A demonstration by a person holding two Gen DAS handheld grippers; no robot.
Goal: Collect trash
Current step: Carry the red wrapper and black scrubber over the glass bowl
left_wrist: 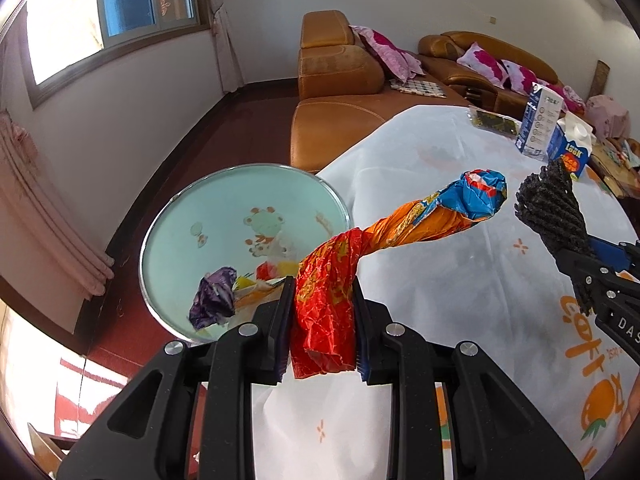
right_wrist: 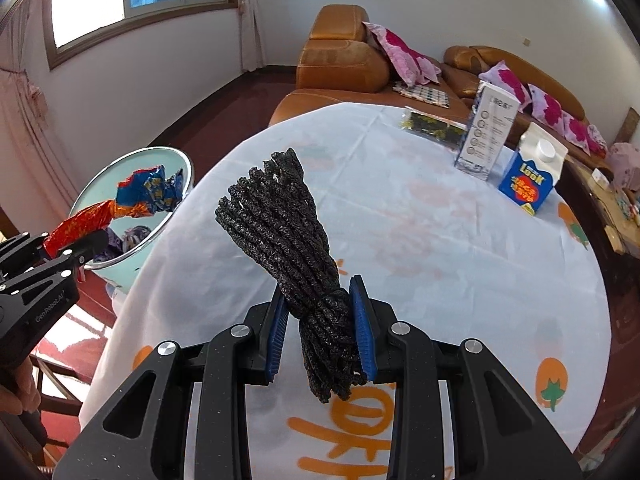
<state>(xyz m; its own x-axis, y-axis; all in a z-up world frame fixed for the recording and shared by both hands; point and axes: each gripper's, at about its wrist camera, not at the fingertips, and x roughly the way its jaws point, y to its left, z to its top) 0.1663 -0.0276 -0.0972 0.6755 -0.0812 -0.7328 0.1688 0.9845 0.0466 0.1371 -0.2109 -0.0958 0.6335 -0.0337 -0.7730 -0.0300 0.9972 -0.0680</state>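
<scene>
**Both grippers carrying trash toward the basin**

Left wrist view: the left gripper point(left_wrist: 322, 320) is clamping a twisted snack wrapper point(left_wrist: 400, 224), its pads pressing on the red lower end while the orange and blue upper end is sticking out ahead, unsupported, above the white tablecloth point(left_wrist: 440, 300). Just beside the table edge, a pale green basin point(left_wrist: 200, 208) is sitting lower down, already holding a purple wrapper point(left_wrist: 214, 296) and other scraps. The wrapper looks light, crinkly and slick, so gripping it low on the bunched twist, as here, seems the safer hold; the loose end will likely flop. At the right edge, the right gripper point(left_wrist: 580, 276) is showing with its dark load.

Right wrist view: the right gripper point(right_wrist: 320, 328) is squeezing a black net bundle point(right_wrist: 280, 220) at its tied waist, blue pads pressing on both sides, the strands fanning out above the cloth. It appears soft, springy and light; the tied waist is probably the firmest place to hold, since loose strands could slip free. A blue milk carton point(right_wrist: 528, 184) and a tall box point(right_wrist: 488, 132) are standing at the table's far side. The basin point(right_wrist: 120, 168) is lying to the left, the left gripper point(right_wrist: 76, 248) beside it.
</scene>
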